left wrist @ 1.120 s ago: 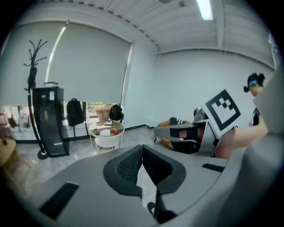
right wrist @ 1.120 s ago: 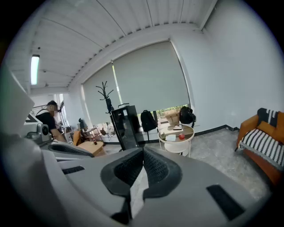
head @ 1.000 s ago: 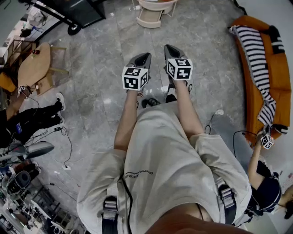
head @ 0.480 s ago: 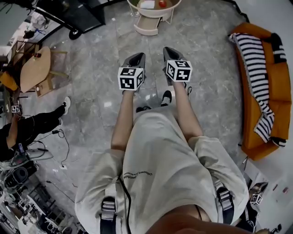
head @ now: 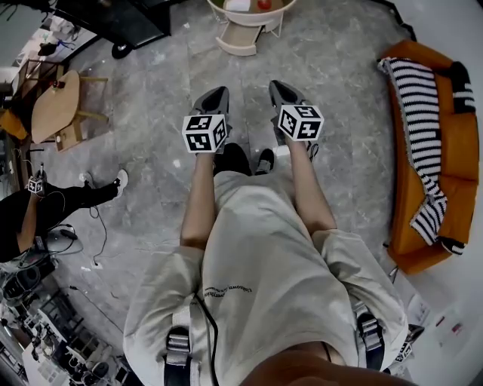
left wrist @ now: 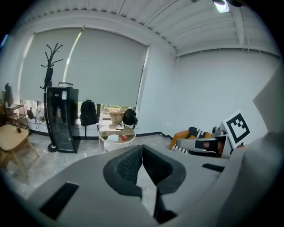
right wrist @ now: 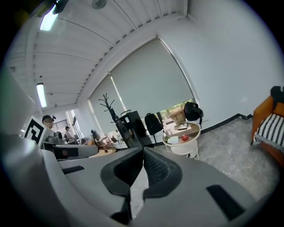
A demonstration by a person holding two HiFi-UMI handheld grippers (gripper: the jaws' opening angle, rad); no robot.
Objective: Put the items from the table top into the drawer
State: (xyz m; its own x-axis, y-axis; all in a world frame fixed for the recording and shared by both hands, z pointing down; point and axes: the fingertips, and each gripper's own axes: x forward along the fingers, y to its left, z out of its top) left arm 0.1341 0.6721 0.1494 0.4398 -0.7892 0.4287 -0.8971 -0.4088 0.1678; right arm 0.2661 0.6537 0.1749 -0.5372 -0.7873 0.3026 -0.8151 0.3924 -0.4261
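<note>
**Facing the round table (head: pixel 253 13) with both grippers clenched and empty**

The left gripper (head: pixel 215 94) has its jaws pressed together tip to tip. Its own view shows only the ribbed pads meeting, with nothing between them. The right gripper (head: pixel 279 84) is the same, shut tight on nothing. Both are held out side by side in front of the person, over bare grey floor (head: pixel 166 113) and well apart from any of the task's things.

Straight ahead of both jaws stands the small white table. On its top are a red apple (left wrist: pixel 124 138), a white flat item (left wrist: pixel 113 138) just beside it, and a dark flat item (left wrist: pixel 120 127) nearer the far rim. Below the top, a cream tray-like part that is probably the drawer (head: pixel 238 41) juts out toward the person, seemingly already pulled open.

By its look the apple should be firm, smooth and fairly light, and it is apt to roll or squirt out of a loose pinch. The jaws would do best closing across its widest part with a steady squeeze. The white item looks thin and light, perhaps paper or a packet, so it would likely need lifting by an exposed edge rather than from above. What the dark item is made of is too small to tell.

An orange sofa (head: pixel 445 136) with a striped blanket (head: pixel 423 113) stands off to the right, and a black cabinet (left wrist: pixel 60 117) stands left of the table.
</note>
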